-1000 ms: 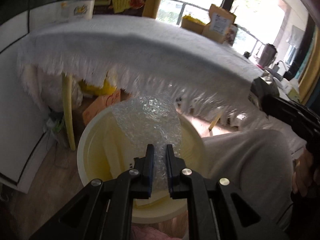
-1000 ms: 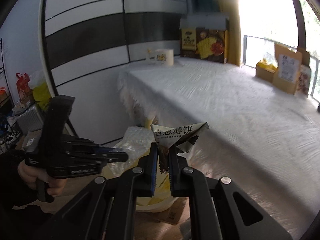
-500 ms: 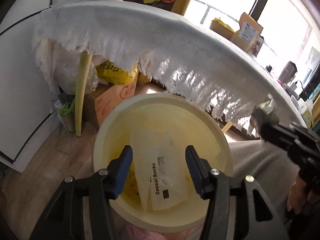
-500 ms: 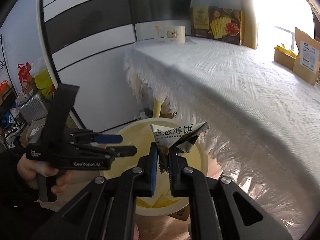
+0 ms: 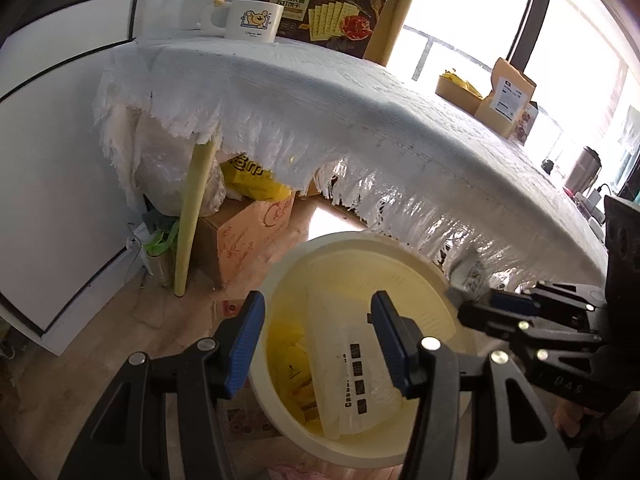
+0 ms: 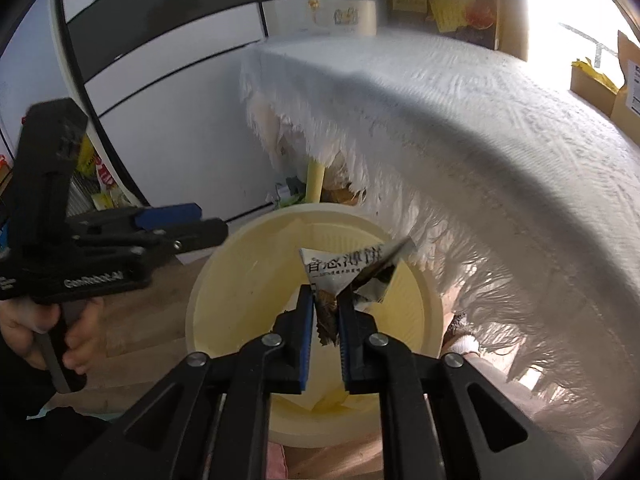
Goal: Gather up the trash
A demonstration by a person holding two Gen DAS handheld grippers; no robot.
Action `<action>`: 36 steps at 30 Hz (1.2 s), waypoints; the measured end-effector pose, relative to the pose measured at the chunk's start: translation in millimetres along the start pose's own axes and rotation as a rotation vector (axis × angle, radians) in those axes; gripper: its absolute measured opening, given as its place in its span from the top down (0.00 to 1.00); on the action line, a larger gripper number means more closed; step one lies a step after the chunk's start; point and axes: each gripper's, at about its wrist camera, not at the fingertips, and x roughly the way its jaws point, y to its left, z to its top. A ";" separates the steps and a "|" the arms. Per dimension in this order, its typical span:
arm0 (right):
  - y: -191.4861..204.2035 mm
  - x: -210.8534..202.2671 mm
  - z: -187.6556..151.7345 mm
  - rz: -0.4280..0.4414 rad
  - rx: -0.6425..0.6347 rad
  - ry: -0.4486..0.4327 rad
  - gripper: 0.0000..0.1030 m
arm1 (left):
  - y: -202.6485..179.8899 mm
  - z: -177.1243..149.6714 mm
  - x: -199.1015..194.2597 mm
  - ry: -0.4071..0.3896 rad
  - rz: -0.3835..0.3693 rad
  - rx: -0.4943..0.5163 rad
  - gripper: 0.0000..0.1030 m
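Note:
A cream round bin [image 5: 360, 240] stands on the floor by the table, holding a clear printed plastic bag [image 5: 352, 368] and yellow scraps [image 5: 296, 364]. My left gripper [image 5: 318, 304] hangs open over the bin with nothing between its fingers; in the right wrist view the left gripper [image 6: 188, 220] sits at the bin's [image 6: 208, 280] left rim. My right gripper [image 6: 326, 294] is above the bin's middle. Its jaws are opening, with a crumpled white and silver snack wrapper [image 6: 344, 266] standing loose between them. From the left wrist view the right gripper [image 5: 476, 308] and wrapper [image 5: 472, 276] reach in over the right rim.
A table with a white fringed cloth [image 5: 360, 112] overhangs just behind the bin. On it stand a mug [image 5: 250, 20], a cracker box [image 5: 332, 12] and brown packets [image 5: 504, 96]. Under it are a yellow leg [image 5: 192, 220] and a cardboard box [image 5: 248, 232]. A hand [image 6: 80, 344] holds the left gripper.
The left gripper opened and let go of the bubble wrap, which is no longer seen. The right gripper came down over the bin with the wrapper, and its jaws have parted.

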 end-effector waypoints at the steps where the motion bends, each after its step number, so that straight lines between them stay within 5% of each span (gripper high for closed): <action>1: 0.7 0.5 0.0 0.000 0.001 0.000 0.74 | -0.1 -0.4 -1.2 -0.002 0.002 0.002 0.46; 3: 0.7 0.3 -1.1 0.006 0.007 -0.001 0.66 | 0.4 -1.2 -3.7 -0.005 0.008 0.010 0.46; 36: -16.3 -96.4 -63.7 -0.010 0.110 -0.098 0.65 | -72.6 -22.2 -51.0 -0.049 -0.057 0.122 0.46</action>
